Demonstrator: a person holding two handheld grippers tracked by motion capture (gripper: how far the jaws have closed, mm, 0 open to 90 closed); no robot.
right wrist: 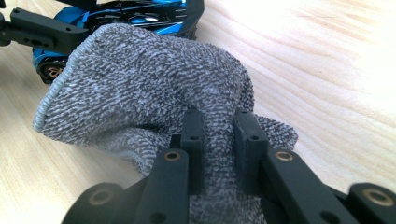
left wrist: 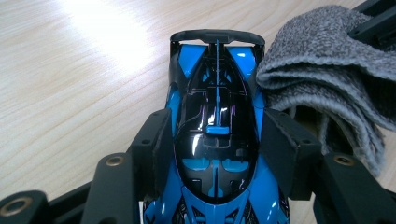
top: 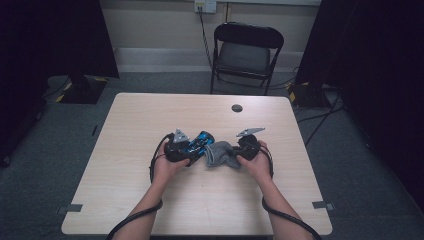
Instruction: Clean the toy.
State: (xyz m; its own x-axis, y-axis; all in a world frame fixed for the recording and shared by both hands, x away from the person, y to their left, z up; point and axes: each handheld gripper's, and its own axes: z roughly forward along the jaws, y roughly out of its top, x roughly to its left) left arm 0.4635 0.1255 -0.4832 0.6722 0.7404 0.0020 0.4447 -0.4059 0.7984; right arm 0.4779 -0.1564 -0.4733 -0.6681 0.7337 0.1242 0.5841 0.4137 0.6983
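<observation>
I have a blue and black toy race car [left wrist: 217, 140] clamped in my left gripper [left wrist: 217, 154]: the two black jaws stand about halfway apart, their pads pressed flat on the car's two flanks, with the glossy canopy between them and the car's black wing [left wrist: 217, 36] pointing away from me. In the high view the car [top: 200, 141] sits low over the middle of the light wooden table [top: 150, 200], just ahead of my left hand [top: 167, 167].

My right gripper [right wrist: 219, 140] is pinched on a grey knitted cloth [right wrist: 140, 84]. The jaws are nearly together, with a fold of the fabric squeezed between the pads. The cloth bunches up in front of them, its hemmed edge [right wrist: 51, 98] curling to the left, and its far side lies against the car's body [right wrist: 135, 16]. From the left gripper view, the cloth's folded layers [left wrist: 327, 74] touch the car's right side near the wing. In the high view the cloth [top: 220, 155] hangs between my two grippers, down to the tabletop.
</observation>
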